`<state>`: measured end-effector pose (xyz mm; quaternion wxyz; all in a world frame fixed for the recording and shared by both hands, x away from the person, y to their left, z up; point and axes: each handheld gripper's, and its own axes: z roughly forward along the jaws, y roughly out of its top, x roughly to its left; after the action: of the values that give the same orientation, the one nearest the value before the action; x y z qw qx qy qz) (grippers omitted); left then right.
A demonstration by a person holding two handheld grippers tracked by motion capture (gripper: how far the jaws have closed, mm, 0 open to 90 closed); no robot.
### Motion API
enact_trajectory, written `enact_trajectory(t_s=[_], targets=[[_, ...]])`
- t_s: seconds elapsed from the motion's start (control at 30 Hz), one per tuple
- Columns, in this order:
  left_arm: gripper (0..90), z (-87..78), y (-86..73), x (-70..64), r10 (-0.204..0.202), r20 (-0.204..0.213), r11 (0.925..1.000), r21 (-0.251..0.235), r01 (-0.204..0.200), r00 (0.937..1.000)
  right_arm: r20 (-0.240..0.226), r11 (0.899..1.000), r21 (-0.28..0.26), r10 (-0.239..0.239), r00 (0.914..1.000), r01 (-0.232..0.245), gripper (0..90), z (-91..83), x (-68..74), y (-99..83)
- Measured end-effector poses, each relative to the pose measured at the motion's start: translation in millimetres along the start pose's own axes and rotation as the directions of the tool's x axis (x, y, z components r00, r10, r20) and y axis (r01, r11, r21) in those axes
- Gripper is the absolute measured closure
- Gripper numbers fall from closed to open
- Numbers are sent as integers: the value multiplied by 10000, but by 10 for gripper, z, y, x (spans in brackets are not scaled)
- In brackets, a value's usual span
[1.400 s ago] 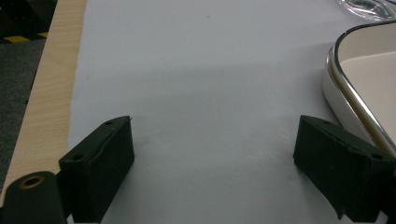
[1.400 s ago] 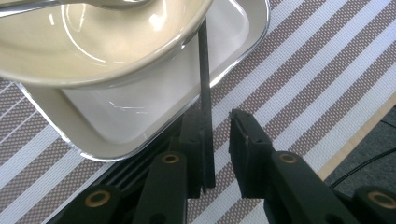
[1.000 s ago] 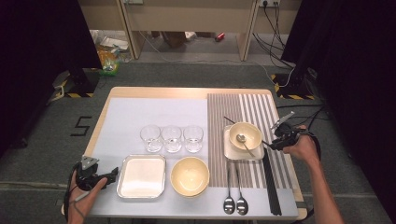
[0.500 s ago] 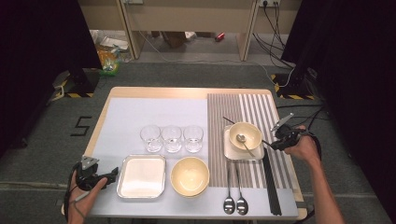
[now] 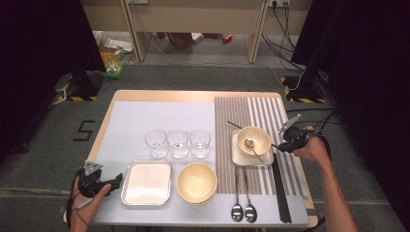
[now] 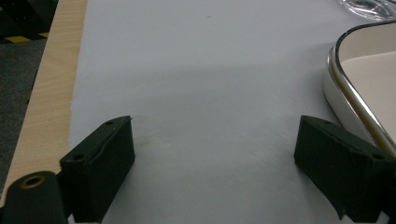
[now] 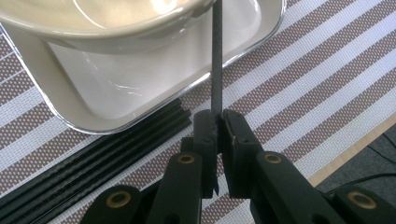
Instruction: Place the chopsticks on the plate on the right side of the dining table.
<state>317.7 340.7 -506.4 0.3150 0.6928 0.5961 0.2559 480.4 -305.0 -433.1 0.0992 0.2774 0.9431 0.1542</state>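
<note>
My right gripper [image 5: 283, 143] [image 7: 218, 117] is shut on the end of a thin black chopstick [image 7: 217, 56]. The chopstick [image 5: 237, 126] runs across the rim of a cream bowl [image 5: 258, 135] [image 7: 93, 28] that holds a metal spoon [image 5: 250, 144]. Under the bowl sits a square white plate [image 5: 241, 158] [image 7: 140, 84], on the striped mat [image 5: 232, 111]. At the table's near left, my left gripper [image 5: 117, 181] [image 6: 215, 149] stands open just above the pale mat, with nothing between its jaws. It is close to the left edge of a steel tray [image 5: 146, 182] [image 6: 359, 102].
Three clear glasses [image 5: 177, 143] stand in a row mid-table, and a yellow bowl [image 5: 196, 181] sits beside the tray. Two spoons [image 5: 243, 210] and a bundle of black chopsticks [image 5: 280, 193] [image 7: 93, 163] lie on the striped mat near the front edge.
</note>
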Motion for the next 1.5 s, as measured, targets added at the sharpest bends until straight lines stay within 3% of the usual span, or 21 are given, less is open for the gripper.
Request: enact_trajectory(t_s=[0.27,0.8,1.03,1.17,1.27,1.5], targets=[[111,0,0,0,5,-2,10000,2,-5,10000,86,9994,153,-326,9994,325,846,13,15,38],[111,-1,0,2,18,-12,10000,12,-18,10000,-25,9999,-99,121,9999,-122,797,-11,54,8],[111,0,0,-1,-10,-9,10000,-10,10,10000,50,9976,-575,395,9992,-391,757,-130,48,11],[111,0,0,-1,-7,-9,10000,-8,7,10000,211,9868,-877,1386,9901,-1363,708,-262,32,23],[111,0,0,-1,-7,-9,10000,-8,7,10000,261,9675,-1358,2189,9754,-2135,662,-347,17,61],[111,-1,0,1,8,-16,10000,7,-8,10000,457,9361,-1975,3054,9511,-2911,608,-473,35,275]])
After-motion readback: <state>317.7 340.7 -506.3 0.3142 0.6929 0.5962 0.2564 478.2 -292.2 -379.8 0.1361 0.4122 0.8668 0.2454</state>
